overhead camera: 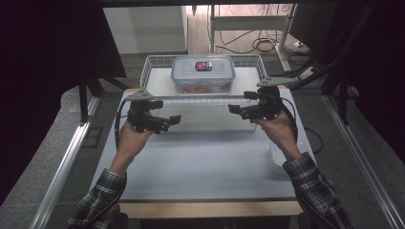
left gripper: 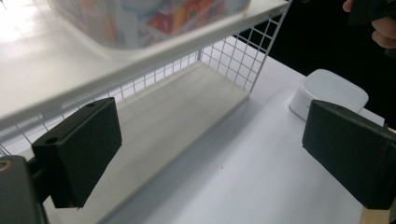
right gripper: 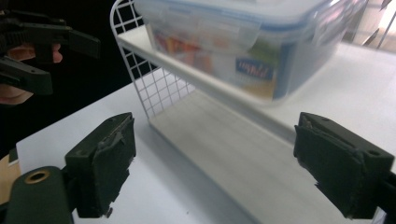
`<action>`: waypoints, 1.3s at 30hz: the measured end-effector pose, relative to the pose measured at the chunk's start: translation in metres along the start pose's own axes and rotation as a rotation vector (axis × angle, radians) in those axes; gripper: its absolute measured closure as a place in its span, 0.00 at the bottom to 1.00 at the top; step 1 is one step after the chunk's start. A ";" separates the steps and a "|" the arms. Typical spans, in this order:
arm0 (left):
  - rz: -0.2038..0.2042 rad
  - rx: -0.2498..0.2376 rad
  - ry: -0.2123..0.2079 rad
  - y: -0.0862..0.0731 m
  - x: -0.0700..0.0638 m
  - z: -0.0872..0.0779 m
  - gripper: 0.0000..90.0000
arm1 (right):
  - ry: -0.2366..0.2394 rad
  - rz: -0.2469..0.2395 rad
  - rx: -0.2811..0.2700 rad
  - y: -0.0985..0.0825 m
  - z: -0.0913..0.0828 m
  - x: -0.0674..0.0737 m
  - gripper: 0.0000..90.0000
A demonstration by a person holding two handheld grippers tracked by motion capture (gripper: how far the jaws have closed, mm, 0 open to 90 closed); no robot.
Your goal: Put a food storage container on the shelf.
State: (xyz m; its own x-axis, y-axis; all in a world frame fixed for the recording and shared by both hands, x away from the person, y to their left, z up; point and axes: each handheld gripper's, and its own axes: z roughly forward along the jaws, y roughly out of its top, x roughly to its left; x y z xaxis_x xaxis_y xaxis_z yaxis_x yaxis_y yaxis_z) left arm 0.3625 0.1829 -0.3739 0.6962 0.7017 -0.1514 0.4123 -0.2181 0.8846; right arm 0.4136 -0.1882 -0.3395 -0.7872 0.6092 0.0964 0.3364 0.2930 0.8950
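The desk (overhead camera: pixel 200 167) spreads under my two tools. Ahead of them stands the wire shelf (overhead camera: pixel 157 64), carrying the clear lidded box (overhead camera: pixel 203 74) between and beyond them. My left tool (overhead camera: pixel 175 119) and right tool (overhead camera: pixel 233 109) gape wide, holding nothing.

No legible text on container (right gripper: pixel 243 51)

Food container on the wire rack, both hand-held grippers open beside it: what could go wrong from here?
1. The food container sits close to the front edge of the rack's upper shelf; a nudge could tip it off.
2. The left hand-held gripper and right hand-held gripper flank the wire rack; a jaw could snag its mesh.
3. The small white dish near the table edge might get knocked by a sleeve.
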 end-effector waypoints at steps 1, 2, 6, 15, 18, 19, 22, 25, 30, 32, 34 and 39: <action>0.000 0.000 0.000 0.000 0.000 0.000 0.05 | 0.003 0.002 0.001 -0.003 -0.001 0.001 0.13; 0.004 0.005 0.000 -0.004 -0.001 -0.001 0.04 | 0.006 0.001 0.002 -0.007 -0.002 0.002 0.12; 0.027 0.024 0.006 -0.013 -0.007 -0.002 0.03 | 0.006 0.000 0.007 -0.015 -0.005 0.003 0.11; 0.063 0.051 0.001 -0.039 -0.026 0.000 0.02 | 0.022 0.009 0.016 -0.044 -0.014 0.010 0.10; 0.079 0.058 0.003 -0.048 -0.032 0.001 0.02 | 0.022 0.006 0.026 -0.056 -0.015 0.012 0.10; 0.083 0.059 0.009 -0.050 -0.033 0.001 0.02 | 0.017 0.003 0.034 -0.059 -0.016 0.013 0.10; 0.098 0.060 0.020 -0.060 -0.040 0.000 0.02 | 0.009 0.001 0.040 -0.070 -0.019 0.014 0.10; 0.098 0.055 0.028 -0.069 -0.045 0.000 0.02 | 0.003 0.005 0.046 -0.079 -0.023 0.014 0.10; 0.080 0.016 0.031 -0.090 -0.047 -0.001 0.02 | 0.002 0.009 0.069 -0.094 -0.026 0.016 0.10; 0.076 0.024 0.031 -0.097 -0.047 -0.001 0.02 | -0.002 0.007 0.072 -0.100 -0.028 0.018 0.10; 0.085 0.047 0.051 -0.102 -0.048 0.000 0.02 | 0.004 0.017 0.070 -0.105 -0.029 0.020 0.10; 0.073 0.061 0.061 -0.116 -0.051 0.000 0.02 | 0.010 0.021 0.104 -0.120 -0.029 0.026 0.11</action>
State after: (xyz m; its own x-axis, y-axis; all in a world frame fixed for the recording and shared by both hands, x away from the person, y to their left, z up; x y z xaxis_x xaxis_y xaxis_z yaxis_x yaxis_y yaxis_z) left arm 0.2790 0.1723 -0.4689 0.6891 0.7222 -0.0590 0.3982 -0.3094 0.8635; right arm 0.3381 -0.2285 -0.4316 -0.7845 0.6086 0.1192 0.4040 0.3556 0.8428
